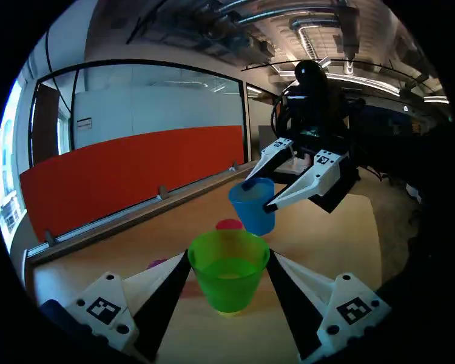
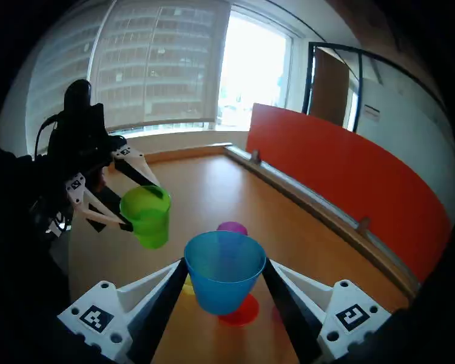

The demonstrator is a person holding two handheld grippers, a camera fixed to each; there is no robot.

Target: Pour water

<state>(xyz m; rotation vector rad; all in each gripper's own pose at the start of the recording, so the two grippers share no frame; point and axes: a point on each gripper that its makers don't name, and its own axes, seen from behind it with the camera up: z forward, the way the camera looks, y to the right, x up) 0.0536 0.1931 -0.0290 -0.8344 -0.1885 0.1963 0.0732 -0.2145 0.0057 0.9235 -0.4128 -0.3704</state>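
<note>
Fingers [image 1: 144,290] of left gripper [image 1: 227,253] clamp green cup [image 1: 229,285] upright.

Right tongs [image 2: 224,265] clasping blue cup [image 2: 222,282], left tongs [image 2: 142,205] beyond clasping green cup [image 2: 146,218], wooden table [image 2: 227,182] beneath

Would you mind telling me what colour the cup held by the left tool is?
The cup is translucent green, clearest in the left gripper view.

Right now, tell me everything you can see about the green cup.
The green cup is translucent plastic, tapered, wider at its open rim. It is upright, clamped between the two fingers of the left claw, apparently lifted above the wooden table. A darker band low inside suggests some liquid. Nothing else touches it.
</note>
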